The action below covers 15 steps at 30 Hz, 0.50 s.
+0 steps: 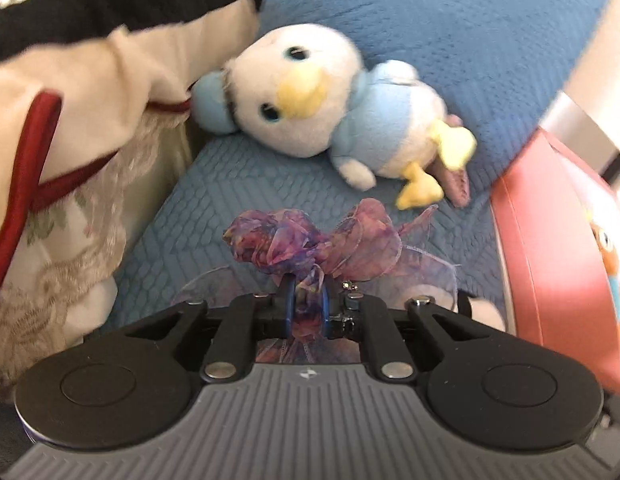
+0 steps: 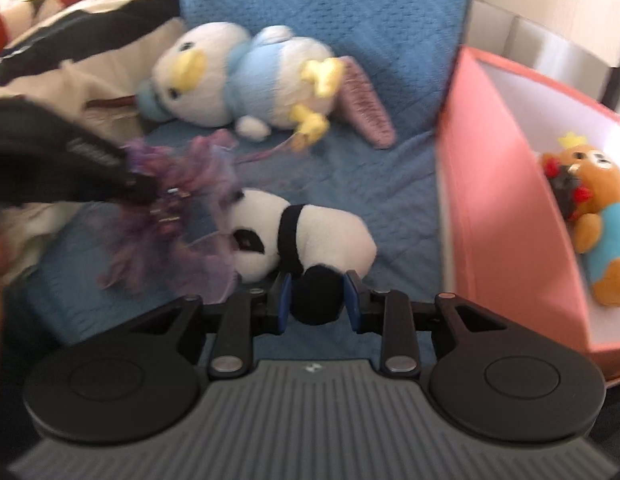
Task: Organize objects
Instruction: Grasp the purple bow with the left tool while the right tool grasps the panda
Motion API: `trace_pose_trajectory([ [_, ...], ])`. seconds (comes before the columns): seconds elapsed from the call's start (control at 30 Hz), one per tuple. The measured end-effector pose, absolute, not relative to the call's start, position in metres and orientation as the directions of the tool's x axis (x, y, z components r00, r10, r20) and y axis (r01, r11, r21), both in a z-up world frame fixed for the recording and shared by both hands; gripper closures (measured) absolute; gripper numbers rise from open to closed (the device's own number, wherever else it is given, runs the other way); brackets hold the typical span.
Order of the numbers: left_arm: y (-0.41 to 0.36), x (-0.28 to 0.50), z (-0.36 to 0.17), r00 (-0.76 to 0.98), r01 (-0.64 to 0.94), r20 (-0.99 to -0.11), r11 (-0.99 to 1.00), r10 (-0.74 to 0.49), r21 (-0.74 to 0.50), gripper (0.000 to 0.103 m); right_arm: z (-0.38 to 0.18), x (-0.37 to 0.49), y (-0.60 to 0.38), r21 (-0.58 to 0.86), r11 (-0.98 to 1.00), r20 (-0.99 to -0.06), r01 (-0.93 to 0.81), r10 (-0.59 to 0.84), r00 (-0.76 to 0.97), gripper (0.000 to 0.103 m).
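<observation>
L grip [image 1: 306, 314]: jaws clamped on ribbon [image 1: 310, 240], bulk ahead of the tips.
R grip [image 2: 317, 298]: jaws pinch panda [image 2: 302, 236] by a black limb.
Box [image 2: 490, 220]: right of R jaws.
Risk: thin holds, panda could slip mid-carry; ribbon may snag panda.

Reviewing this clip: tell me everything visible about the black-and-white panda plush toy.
The black-and-white panda plush toy is soft and fuzzy, with a white body, a black band behind the head, a black eye patch and a round black limb. It lies on its side over the blue quilted cushion; whether it is lifted is unclear. The right gripper is shut on that black limb. The purple gauzy ribbon bow, held by the left gripper, overlaps its head.
</observation>
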<state>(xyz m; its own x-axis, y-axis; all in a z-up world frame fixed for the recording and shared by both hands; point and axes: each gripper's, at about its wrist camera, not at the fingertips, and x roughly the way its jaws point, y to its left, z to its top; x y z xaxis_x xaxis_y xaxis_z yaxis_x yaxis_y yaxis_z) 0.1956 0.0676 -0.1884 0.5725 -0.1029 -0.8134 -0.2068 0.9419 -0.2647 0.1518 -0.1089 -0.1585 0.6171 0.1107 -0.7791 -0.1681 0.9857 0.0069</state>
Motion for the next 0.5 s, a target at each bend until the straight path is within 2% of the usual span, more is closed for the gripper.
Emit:
trace_pose_trajectory([
  [0.03, 0.073, 0.196, -0.188, 0.57, -0.231, -0.814, 0.93, -0.109, -0.286, 0.08, -0.156, 0.152, -0.111, 0.019, 0.981, -0.771, -0.195, 0.139, 0.621, 0.071],
  [0.07, 0.077, 0.197, -0.188, 0.568, -0.252, -0.816, 0.921, -0.106, -0.296, 0.066, -0.152, 0.154, -0.115, 0.02, 0.976, -0.758, -0.219, 0.157, 0.633, 0.069],
  [0.1, 0.079, 0.198, -0.188, 0.562, -0.27, -0.822, 0.919, -0.092, -0.288, 0.057, -0.151, 0.157, -0.117, 0.019, 0.97, -0.749, -0.242, 0.174, 0.639, 0.063],
  [0.13, 0.081, 0.199, -0.187, 0.557, -0.282, -0.827, 0.92, -0.074, -0.272, 0.044, -0.149, 0.16, -0.119, 0.018, 0.961, -0.744, -0.275, 0.197, 0.639, 0.06],
  [0.17, 0.081, 0.199, -0.187, 0.557, -0.286, -0.828, 0.923, -0.058, -0.257, 0.038, -0.148, 0.164, -0.122, 0.011, 0.953, -0.743, -0.303, 0.211, 0.635, 0.055],
  [0.3, 0.083, 0.204, -0.191, 0.523, -0.298, -0.852, 0.931, -0.026, -0.212, 0.034, -0.147, 0.171, -0.124, -0.066, 0.934, -0.731, -0.35, 0.194, 0.654, 0.038],
  [0.5, 0.083, 0.215, -0.205, 0.477, -0.295, -0.879, 0.939, -0.016, -0.177, 0.034, -0.155, 0.181, -0.114, -0.144, 0.848, -0.77, -0.51, 0.227, 0.596, 0.038],
])
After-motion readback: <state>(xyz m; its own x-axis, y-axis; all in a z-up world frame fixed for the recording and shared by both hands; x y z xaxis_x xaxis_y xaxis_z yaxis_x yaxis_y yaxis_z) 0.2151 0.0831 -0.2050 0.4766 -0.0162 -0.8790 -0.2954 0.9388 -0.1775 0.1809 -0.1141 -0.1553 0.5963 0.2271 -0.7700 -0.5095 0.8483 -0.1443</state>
